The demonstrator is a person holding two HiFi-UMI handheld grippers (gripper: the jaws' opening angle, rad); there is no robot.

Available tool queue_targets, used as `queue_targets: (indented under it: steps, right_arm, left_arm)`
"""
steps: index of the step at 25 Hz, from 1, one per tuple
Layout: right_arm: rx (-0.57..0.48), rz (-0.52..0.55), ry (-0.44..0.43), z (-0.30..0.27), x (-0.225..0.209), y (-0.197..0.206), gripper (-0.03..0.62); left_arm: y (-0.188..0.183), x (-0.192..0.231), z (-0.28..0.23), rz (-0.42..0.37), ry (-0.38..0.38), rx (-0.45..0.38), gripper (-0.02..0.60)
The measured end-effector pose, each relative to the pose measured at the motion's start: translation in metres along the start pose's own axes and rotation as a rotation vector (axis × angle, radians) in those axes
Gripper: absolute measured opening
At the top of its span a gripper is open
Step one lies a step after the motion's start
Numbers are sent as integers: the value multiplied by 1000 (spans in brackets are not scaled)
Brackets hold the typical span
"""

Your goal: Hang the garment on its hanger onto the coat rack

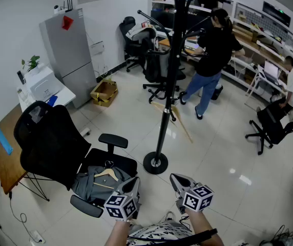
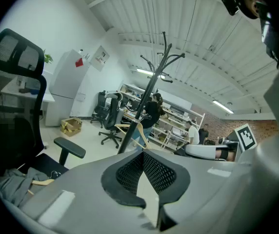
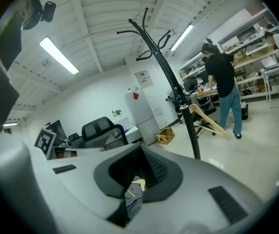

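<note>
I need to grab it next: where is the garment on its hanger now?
In the head view the grey garment lies on the black office chair seat at lower left, just left of the coat rack base.

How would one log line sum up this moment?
garment: on hanger, lying on chair | coat rack: garment not hung | left tongs: shut, empty | right tongs: shut, empty

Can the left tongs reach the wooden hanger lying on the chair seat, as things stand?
Probably yes. The wooden hanger lies uncovered on top of the grey garment on the chair seat, and the left tongs hover close by with nothing between. They look shut, so they must open first.
</note>
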State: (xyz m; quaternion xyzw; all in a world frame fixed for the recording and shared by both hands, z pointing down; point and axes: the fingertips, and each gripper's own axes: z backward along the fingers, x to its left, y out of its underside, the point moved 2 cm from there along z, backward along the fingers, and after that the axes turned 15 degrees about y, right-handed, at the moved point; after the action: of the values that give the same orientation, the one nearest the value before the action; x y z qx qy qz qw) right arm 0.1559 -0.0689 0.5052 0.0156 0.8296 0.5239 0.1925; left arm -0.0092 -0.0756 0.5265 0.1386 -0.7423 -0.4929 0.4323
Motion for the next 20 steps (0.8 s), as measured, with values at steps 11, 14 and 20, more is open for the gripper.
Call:
queue_targets:
  steps: [11,14,20]
  right_arm:
    - [38,38,-45,-32,24,20,13]
    - [101,69,-102,-52,42,43,15]
    - [265,169,-191,-94,81,111,128]
  left_arm:
    - [14,27,25,51,-61,-2,-14]
    - [26,41,43,82,-103,3,-14]
    - [57,70,91,163,-197,26,-14]
